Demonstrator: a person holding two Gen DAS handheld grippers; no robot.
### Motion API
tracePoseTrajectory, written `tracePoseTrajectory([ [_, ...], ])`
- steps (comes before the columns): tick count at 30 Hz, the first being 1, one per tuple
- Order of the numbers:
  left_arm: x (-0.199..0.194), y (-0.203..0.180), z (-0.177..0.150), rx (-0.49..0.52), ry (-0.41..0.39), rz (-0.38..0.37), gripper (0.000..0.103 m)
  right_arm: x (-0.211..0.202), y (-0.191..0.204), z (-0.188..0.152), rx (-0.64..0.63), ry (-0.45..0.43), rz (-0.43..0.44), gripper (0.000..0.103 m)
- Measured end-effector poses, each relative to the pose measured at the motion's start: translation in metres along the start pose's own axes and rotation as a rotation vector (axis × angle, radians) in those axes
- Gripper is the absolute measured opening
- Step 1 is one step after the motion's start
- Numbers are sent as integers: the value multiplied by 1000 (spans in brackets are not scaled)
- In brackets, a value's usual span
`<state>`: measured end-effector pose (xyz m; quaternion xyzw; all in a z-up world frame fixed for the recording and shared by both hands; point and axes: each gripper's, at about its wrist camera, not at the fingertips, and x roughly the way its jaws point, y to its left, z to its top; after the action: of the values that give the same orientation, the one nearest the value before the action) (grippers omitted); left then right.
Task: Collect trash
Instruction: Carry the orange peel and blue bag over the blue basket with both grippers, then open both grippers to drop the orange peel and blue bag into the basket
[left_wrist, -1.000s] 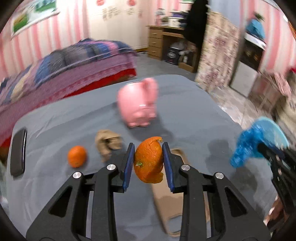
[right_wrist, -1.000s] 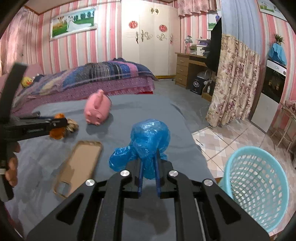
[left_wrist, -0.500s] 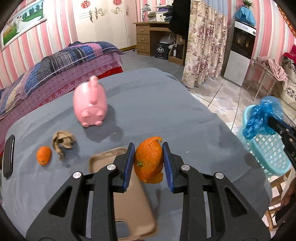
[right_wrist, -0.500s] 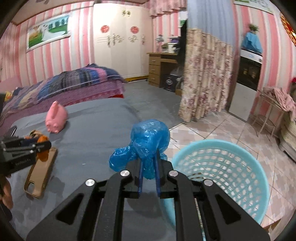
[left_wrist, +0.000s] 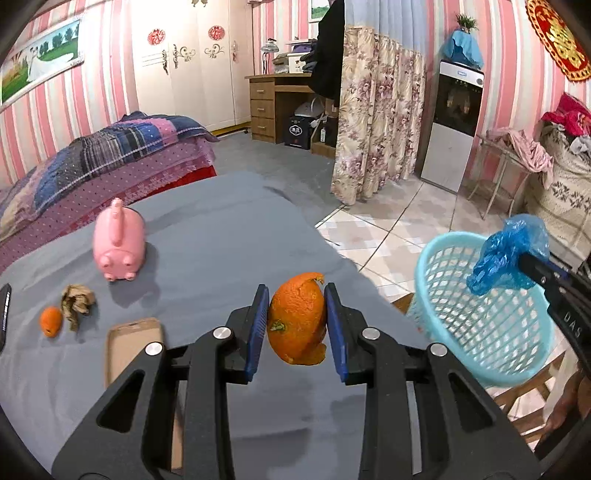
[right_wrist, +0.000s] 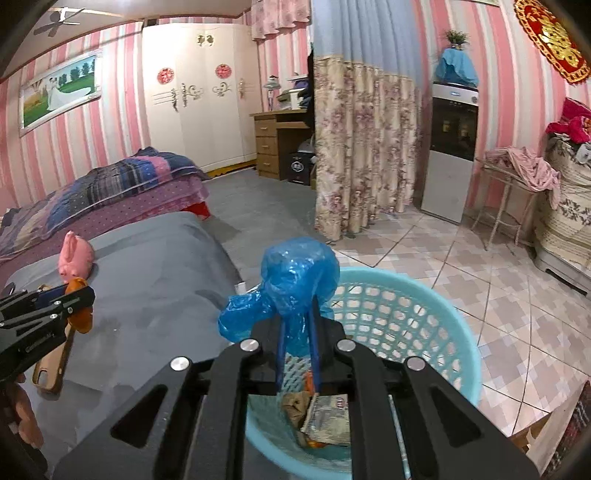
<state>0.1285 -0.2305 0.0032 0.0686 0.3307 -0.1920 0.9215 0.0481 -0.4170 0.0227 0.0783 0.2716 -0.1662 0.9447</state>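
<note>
My left gripper (left_wrist: 297, 321) is shut on an orange peel (left_wrist: 298, 319) and holds it above the grey table (left_wrist: 221, 236), left of the light blue basket (left_wrist: 480, 332). My right gripper (right_wrist: 297, 325) is shut on a crumpled blue plastic bag (right_wrist: 291, 280) and holds it over the basket (right_wrist: 424, 306), which has paper trash (right_wrist: 325, 417) at its bottom. The bag (left_wrist: 509, 251) also shows in the left wrist view above the basket rim. A small orange piece (left_wrist: 51, 321) and a crumpled brown wrapper (left_wrist: 75, 301) lie on the table at the left.
A pink piggy bank (left_wrist: 118, 242) stands on the table. A tan phone case (left_wrist: 133, 343) lies under my left gripper. A dark phone (left_wrist: 4, 310) is at the left edge. A bed (left_wrist: 110, 158) stands behind; tiled floor (right_wrist: 498, 288) lies around the basket.
Both grippers swung right toward the basket. The blue bag now hangs over the basket's opening, and the orange peel has come closer to the table's right edge.
</note>
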Motion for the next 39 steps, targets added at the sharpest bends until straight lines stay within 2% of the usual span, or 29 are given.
tracePoseTrajectory([
  [9,1,-26,0,-18,-43,-72,30,-3,-18,-1,28,-10,-50,11],
  [15,13,-67,-6,75,-50,-111,30,4,-36,-11,78,16,-92,11],
  [17,19,-79,-7,77,-48,-162,30,7,-45,-14,92,29,-113,11],
  [23,35,-110,-8,85,-30,-240,30,1,-70,-19,158,2,-146,11],
  [29,45,-140,-17,127,-24,-267,30,6,-88,-25,181,14,-172,11],
  [31,47,-144,-19,139,-25,-243,45,7,-92,-24,185,15,-176,11],
  [39,34,-115,-10,87,-84,-161,77,9,-89,-25,172,18,-169,11],
])
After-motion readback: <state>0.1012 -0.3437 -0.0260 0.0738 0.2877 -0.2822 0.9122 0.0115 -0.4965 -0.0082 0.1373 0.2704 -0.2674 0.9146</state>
